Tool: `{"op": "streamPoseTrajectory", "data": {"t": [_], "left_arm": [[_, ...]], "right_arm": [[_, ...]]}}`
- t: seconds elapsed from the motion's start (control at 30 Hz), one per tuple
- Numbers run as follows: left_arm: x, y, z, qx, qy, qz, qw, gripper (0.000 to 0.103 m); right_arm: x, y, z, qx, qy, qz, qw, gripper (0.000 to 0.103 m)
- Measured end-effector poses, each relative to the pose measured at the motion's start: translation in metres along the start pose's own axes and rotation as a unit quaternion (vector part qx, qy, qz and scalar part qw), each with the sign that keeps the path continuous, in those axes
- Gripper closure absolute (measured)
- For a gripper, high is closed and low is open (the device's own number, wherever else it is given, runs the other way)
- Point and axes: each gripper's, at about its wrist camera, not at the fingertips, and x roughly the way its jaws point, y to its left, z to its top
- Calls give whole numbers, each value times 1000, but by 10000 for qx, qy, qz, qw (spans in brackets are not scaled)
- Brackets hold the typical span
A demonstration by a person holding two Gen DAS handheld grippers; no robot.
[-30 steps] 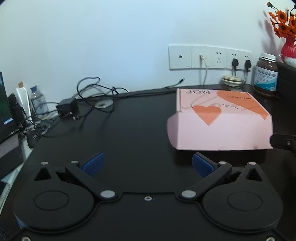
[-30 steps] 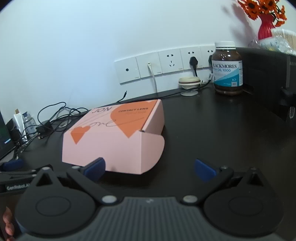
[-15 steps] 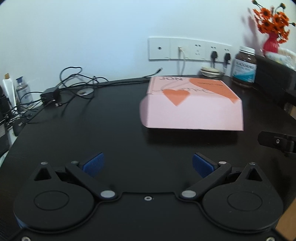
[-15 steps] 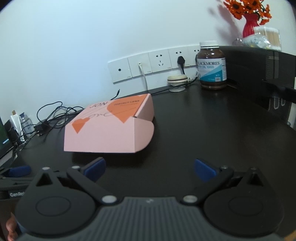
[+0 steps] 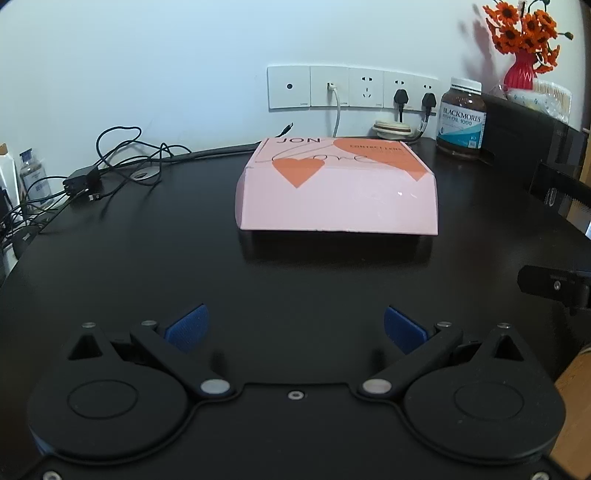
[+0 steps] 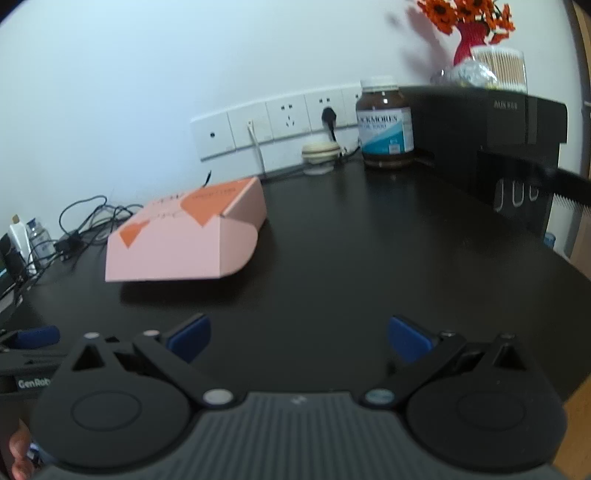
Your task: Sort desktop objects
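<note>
A pink carton with orange hearts lies shut on the black desk, straight ahead of my left gripper. That gripper is open, with nothing between its blue pads. In the right wrist view the same pink carton sits to the front left of my right gripper, which is also open and holds nothing. Both grippers hang well short of the carton. A brown supplement bottle stands at the back right near the wall; in the right wrist view this bottle appears beside a black appliance.
A tangle of black cables and small bottles crowd the left edge. Wall sockets with plugs run behind the carton. A black appliance with a red vase of orange flowers on top fills the right side.
Both grippers have pulled back and turned, so the carton now looks farther off. In the left view it has shifted from the right toward the centre. The jaws stay open.
</note>
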Motion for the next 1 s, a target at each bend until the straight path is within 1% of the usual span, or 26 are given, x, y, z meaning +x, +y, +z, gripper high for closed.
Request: {"op": "streamPoseTrajectory", "data": {"t": [0.07, 0.2, 0.33, 0.43, 0.57, 0.77, 1.0], "left_arm": [[-2, -3, -3, 30, -17, 69, 10000, 0], [-4, -2, -7, -128, 126, 40, 9998, 0], [-13, -1, -13, -234, 69, 70, 9997, 0], [-18, -2, -16, -244, 31, 95, 9997, 0], [-18, -5, -20, -217, 48, 164, 9996, 0], [-21, -5, -26, -283, 111, 64, 9995, 0], [-25, -9, -32, -248, 33, 84, 9997, 0]], "right_arm": [[-1, -1, -4, -29, 15, 24, 10000, 1], [0, -1, -9, -66, 54, 33, 10000, 1], [-4, -1, -12, -102, 72, 155, 9998, 1], [-8, 0, -13, -198, 3, 172, 9997, 1], [-9, -1, -18, -276, -34, 149, 9995, 1], [-12, 2, -26, -449, -119, 106, 9989, 1], [-12, 7, -32, -669, -181, 22, 9976, 1]]}}
